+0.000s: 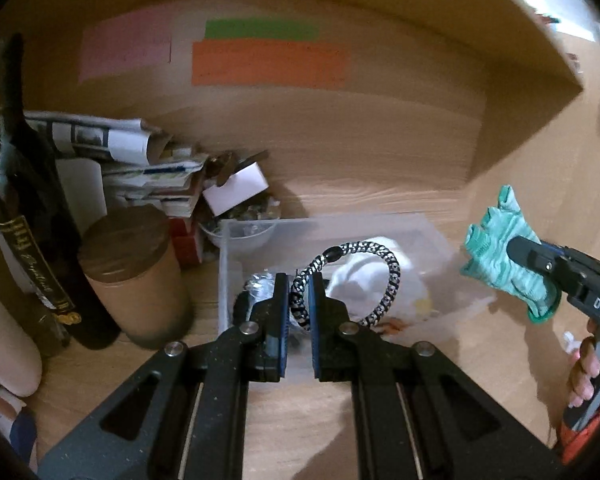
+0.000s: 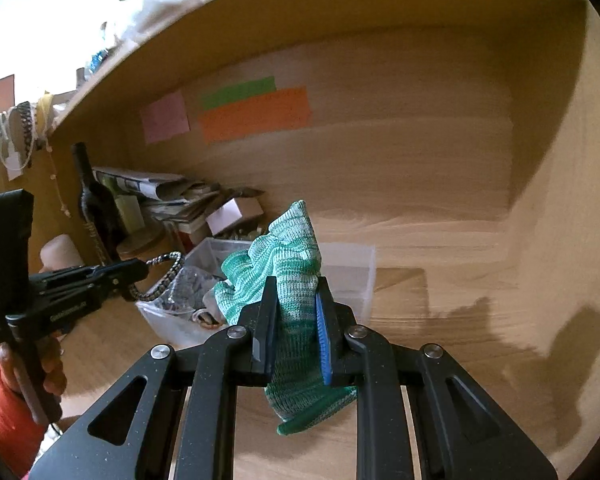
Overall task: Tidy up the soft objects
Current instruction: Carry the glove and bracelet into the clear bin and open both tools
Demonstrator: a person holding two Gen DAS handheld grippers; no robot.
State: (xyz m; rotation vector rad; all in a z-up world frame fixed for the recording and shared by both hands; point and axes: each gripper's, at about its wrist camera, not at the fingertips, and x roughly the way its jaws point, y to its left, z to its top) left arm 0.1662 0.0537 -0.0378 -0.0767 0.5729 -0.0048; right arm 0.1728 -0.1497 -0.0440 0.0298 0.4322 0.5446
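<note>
Left gripper (image 1: 299,304) clamps a braided cord loop (image 1: 352,280) above the clear bin (image 1: 432,236); right gripper (image 2: 296,320) pinches a green glove (image 2: 284,264) beside it.

The left gripper (image 1: 299,304) sits at lower centre of its view, jaws nearly closed; the right gripper (image 2: 296,320) likewise, both clamped, held by hands.

My left gripper (image 1: 299,300) holds the cord loop (image 1: 350,280) above the bin (image 1: 428,232), which sits on the desk (image 1: 380,196). To its right my right gripper (image 2: 296,320) holds the glove (image 2: 288,248) up beside the bin. Left of the bin stand a canister (image 1: 134,280) and a bottle (image 1: 32,232), with a paper stack (image 1: 140,168) behind them.
</note>
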